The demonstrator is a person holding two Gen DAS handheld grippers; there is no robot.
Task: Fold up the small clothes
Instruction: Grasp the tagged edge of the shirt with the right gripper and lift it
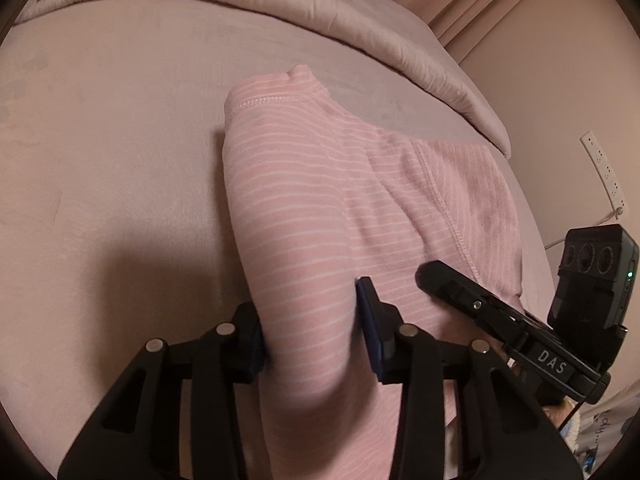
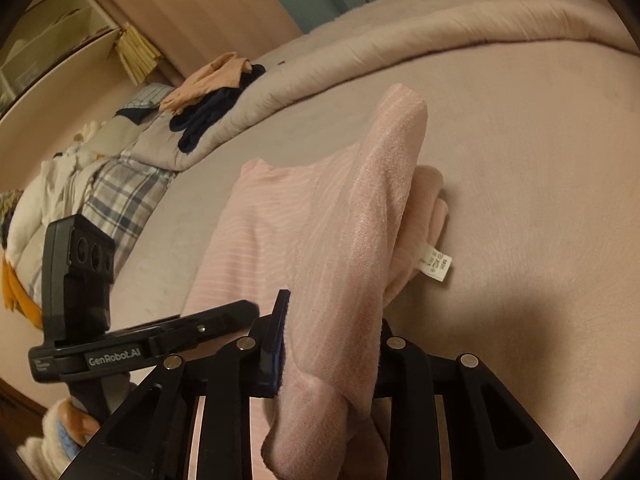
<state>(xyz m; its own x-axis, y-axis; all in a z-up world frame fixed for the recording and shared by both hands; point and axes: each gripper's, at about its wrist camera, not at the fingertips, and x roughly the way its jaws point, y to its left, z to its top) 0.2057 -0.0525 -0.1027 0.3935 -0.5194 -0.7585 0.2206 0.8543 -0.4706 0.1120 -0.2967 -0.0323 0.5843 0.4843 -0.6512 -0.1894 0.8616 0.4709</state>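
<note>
The soft, light, floppy garment (image 1: 320,200) is pinched at its near edge by both the left gripper (image 1: 312,332) and right gripper (image 2: 332,344), best held at corners.

Left wrist view: pink striped garment (image 1: 312,208) covers the inner face of the left gripper's (image 1: 316,332) left pad, so pad contact there can't be confirmed. Garment's lower end runs off the bottom edge. Right gripper (image 1: 480,304) is seen side-on; its fingers hide each other and its body is cut at the right edge.

Right wrist view: cloth drapes over the right gripper's right finger, which is fully hidden. Care label (image 2: 434,265) has print too small to read. Pile of clothes (image 2: 120,152) at far left is too distorted to tell single pieces. Bed (image 2: 540,160) is cut by the lens rim.
</note>
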